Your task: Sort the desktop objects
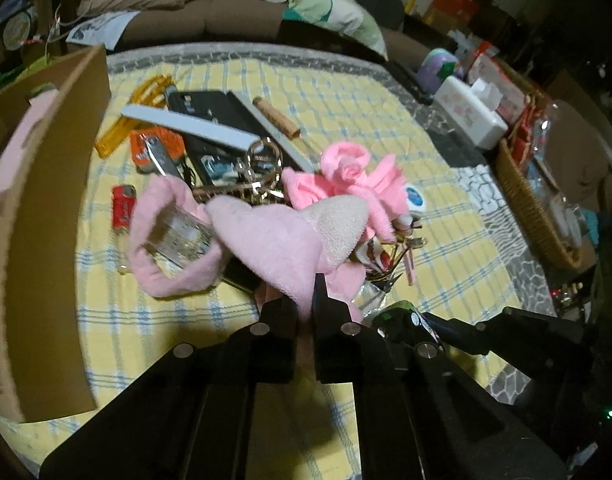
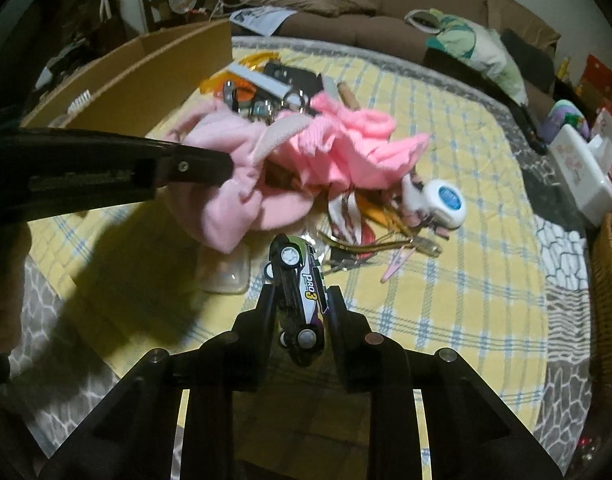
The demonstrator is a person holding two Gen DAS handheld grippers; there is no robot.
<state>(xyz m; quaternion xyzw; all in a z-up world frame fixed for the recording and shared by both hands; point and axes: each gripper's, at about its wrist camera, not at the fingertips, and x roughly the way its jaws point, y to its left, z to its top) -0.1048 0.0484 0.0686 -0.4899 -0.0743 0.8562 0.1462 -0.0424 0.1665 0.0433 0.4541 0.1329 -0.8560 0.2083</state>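
1. Snags first. My left jaws are clenched on a fold of the pink fuzzy headband, and it's draped over the pile. A clear glass bottle sits right inside its loop, and the gold keyring clutter is just behind. If I lift fast, I reckon the loop drags the bottle along or hooks the keys and tips stuff over.

2. The pinch is only on a thin edge of fleece. Soft and slippery, so it could slide out halfway to the cardboard box on the left of the desk.

3. My right jaws are grasping the toy car by its sides, nose pointing away, wheels toward the left. It's glossy and narrow, so a twist of the wrist might let it swivel or pop loose. Looks held clear of the cloth, though I can't be sure.

4. Both tools are crowded together over the same heap; the left one crosses right in front of the right one's view. Bumping each other seems like the likeliest goof.

5. How the stuff looks: headband is pale pink plush with a cream terry ear poking up, hanging limp from my left jaws above the middle of the desk. A brighter pink knit scrunchy thing lies just beyond it. Car is dark with a white and green side reading "PRO 3", white wheels.

6. Rest of the pile (red lighter, round white floss case, tweezers) is untouched.
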